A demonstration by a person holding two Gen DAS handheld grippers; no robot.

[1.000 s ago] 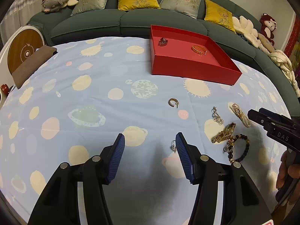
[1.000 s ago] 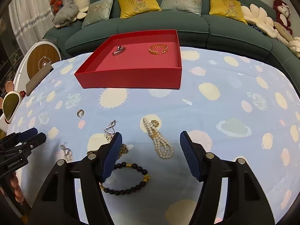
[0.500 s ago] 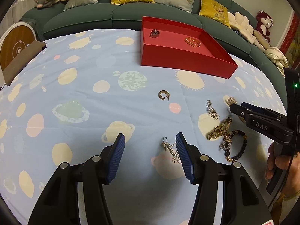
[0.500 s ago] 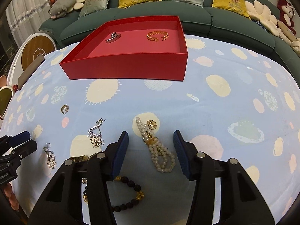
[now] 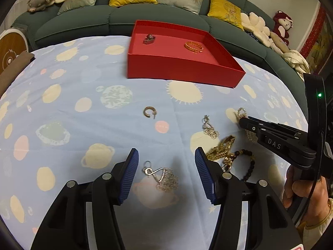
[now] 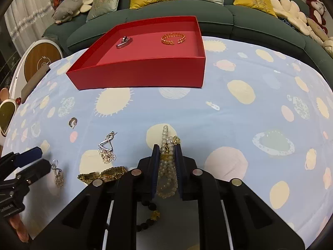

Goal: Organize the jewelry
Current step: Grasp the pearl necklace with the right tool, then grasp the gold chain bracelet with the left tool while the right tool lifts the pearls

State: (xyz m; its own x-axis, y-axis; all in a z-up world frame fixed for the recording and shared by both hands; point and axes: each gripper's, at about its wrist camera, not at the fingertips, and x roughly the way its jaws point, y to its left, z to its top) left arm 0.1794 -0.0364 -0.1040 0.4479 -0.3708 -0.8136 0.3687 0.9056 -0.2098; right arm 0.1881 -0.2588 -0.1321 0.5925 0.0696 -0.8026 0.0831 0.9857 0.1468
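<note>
My right gripper [image 6: 167,152] is shut on the pearl bracelet [image 6: 166,143], which lies on the cloth. My left gripper [image 5: 166,156] is open, its fingers either side of a silver filigree earring [image 5: 164,177] on the cloth. The red tray [image 6: 145,70] at the back holds a silver clip [image 6: 124,42] and a gold bangle [image 6: 173,39]. Loose on the cloth are a matching silver earring [image 6: 107,149], a small hoop earring [image 5: 149,112], a gold chain bracelet [image 5: 221,148] and a dark bead bracelet [image 5: 246,164].
The table is covered by a light blue planet-print cloth [image 6: 249,108]. A green sofa [image 6: 229,12] with cushions curves behind it. A round wooden board [image 6: 40,59] stands at the left edge. The right gripper [image 5: 276,143] shows at the right of the left wrist view.
My right gripper moved down and closed around the pearl bracelet. My left gripper moved forward so the silver earring now lies between its open fingers.
</note>
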